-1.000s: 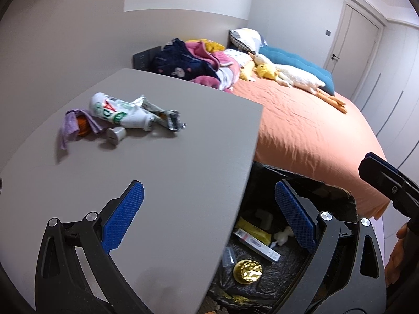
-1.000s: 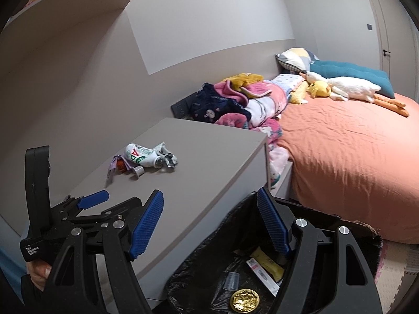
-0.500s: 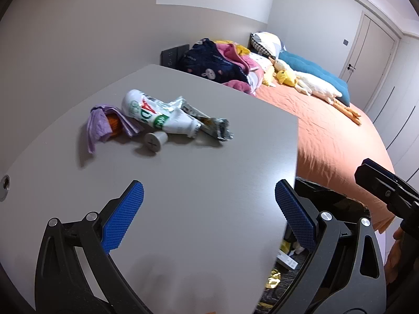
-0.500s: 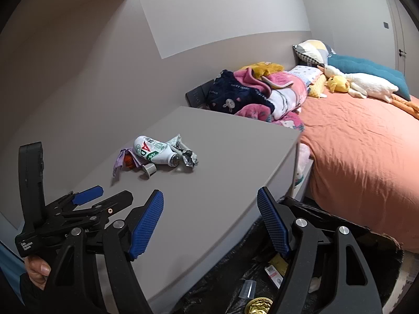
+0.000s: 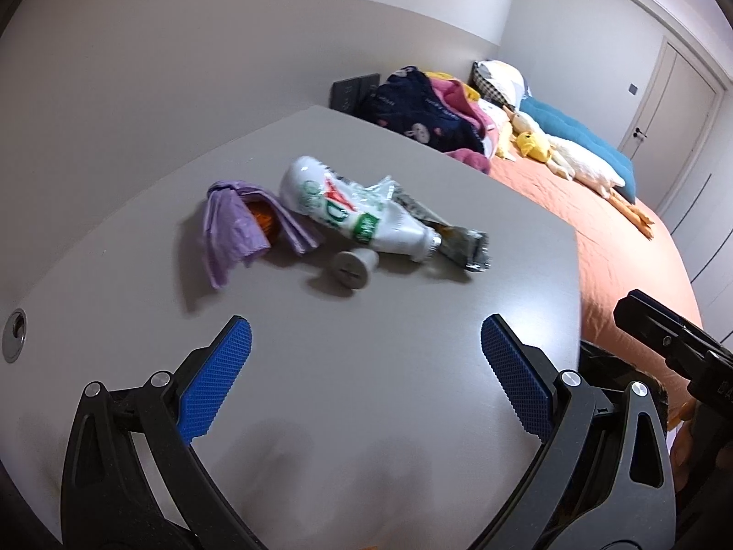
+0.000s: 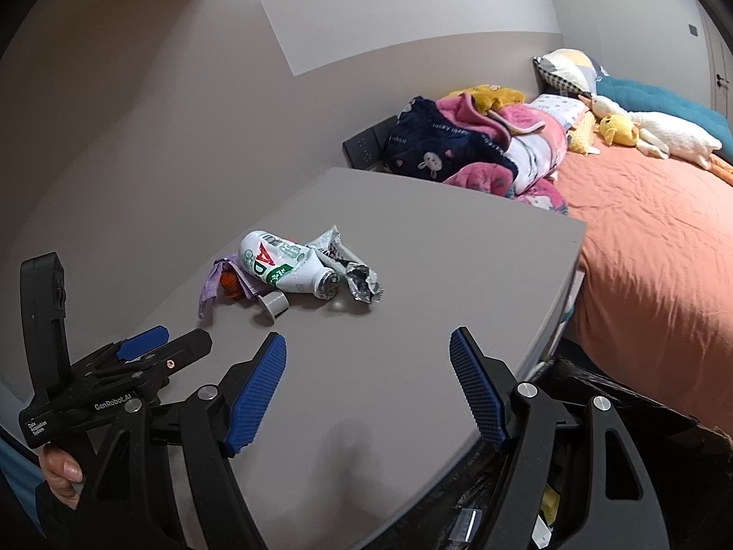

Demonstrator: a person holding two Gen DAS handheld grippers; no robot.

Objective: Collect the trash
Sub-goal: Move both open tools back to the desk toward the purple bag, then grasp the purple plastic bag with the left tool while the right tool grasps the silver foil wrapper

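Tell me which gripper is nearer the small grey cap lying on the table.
Left. The left gripper hangs open just short of the grey cap, which lies ahead between its fingers. The right gripper, also open, sits farther back and to the cap's right.

On the counter (image 5: 366,389) the bottle (image 5: 352,211) lay on its side, a bag (image 5: 238,224) touching it on the left, a cap (image 5: 355,268) just before it, a wrapper (image 5: 458,243) at its neck on the right. The bed (image 6: 650,247) stood right of the counter, clothes (image 6: 467,142) heaped behind.
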